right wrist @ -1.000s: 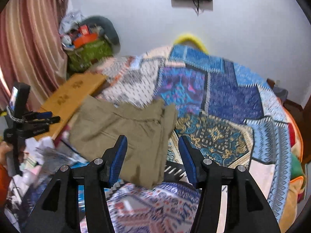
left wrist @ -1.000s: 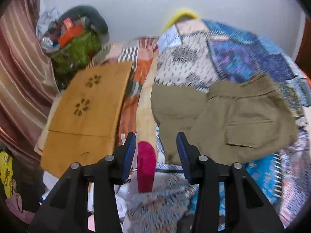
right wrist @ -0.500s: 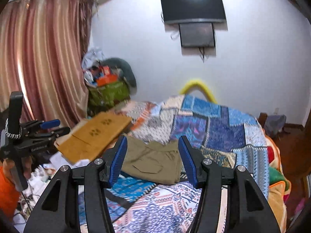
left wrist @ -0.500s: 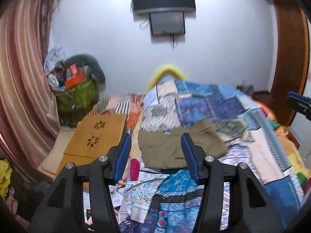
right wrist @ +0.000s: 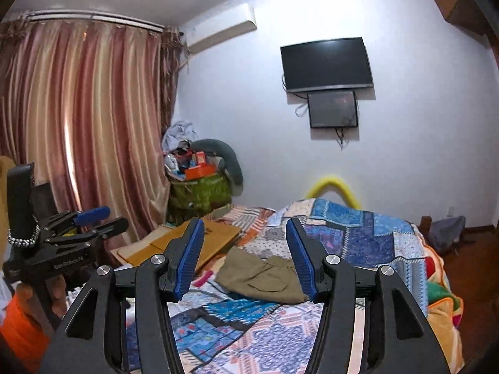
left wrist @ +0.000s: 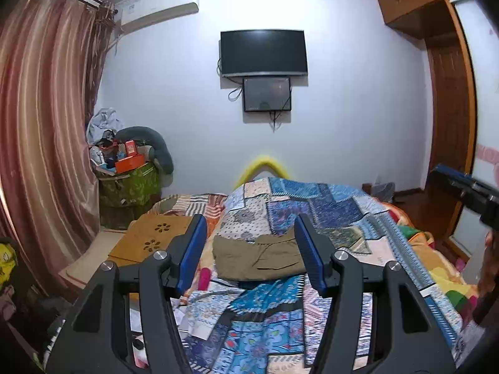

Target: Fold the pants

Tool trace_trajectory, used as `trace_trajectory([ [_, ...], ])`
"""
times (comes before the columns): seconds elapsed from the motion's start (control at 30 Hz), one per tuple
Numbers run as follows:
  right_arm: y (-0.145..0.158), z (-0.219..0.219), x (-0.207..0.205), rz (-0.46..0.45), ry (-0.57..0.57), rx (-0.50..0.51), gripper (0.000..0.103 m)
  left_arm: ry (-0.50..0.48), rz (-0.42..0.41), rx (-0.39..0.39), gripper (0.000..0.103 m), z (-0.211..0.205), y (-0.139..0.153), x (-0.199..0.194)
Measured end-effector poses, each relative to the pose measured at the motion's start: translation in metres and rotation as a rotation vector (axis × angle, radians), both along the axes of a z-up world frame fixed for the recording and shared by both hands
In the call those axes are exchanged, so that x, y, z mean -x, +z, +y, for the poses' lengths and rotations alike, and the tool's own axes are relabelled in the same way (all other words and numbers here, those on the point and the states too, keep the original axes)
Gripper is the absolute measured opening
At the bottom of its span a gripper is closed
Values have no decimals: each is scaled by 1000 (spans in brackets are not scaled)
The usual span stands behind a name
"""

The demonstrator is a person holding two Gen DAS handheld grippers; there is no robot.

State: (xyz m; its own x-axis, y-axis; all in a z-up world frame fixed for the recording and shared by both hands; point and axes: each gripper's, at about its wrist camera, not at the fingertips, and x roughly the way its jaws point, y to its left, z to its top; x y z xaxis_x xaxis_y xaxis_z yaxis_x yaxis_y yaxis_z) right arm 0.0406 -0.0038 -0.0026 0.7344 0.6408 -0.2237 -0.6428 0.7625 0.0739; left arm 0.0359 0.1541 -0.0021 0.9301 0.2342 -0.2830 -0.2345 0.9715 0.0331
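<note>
The olive-green pants (left wrist: 260, 257) lie folded into a compact, slightly rumpled rectangle of soft woven cloth on the near-left part of the bed, a flapped cargo pocket showing on top. Under them spreads a patchwork quilt (left wrist: 327, 212) of blue, white and orange printed squares. Just left of the bed a flat tan board (left wrist: 156, 240) with two flower-shaped cut-outs lies on the floor. The left gripper (left wrist: 249, 252) hangs well short of the pants, its blue ribbed pads about half apart and empty; its jaws have just been opening. The right gripper (right wrist: 244, 254) likewise stands about half open with nothing between its pads. In the right wrist view, white lettering on the left gripper's black body is too blurred to read.
</note>
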Motion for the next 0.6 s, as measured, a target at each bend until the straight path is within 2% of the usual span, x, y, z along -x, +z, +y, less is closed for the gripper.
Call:
trace_trajectory([
  [0.27,-9,-3,25,-29,-4,-17,52,-30,-73,13,81,-18,6,29],
  [0.4,-12,-5,30,-32,-31,-18,73,-37,-101,23,99,-23,8,38],
  [0.47,-12,-6,32,-40,-47,-15,79,-36,-114,20,103,-25,10,42],
  [0.6,-11,-9,32,-44,-71,-13,88,-32,-115,8,103,-29,10,45],
])
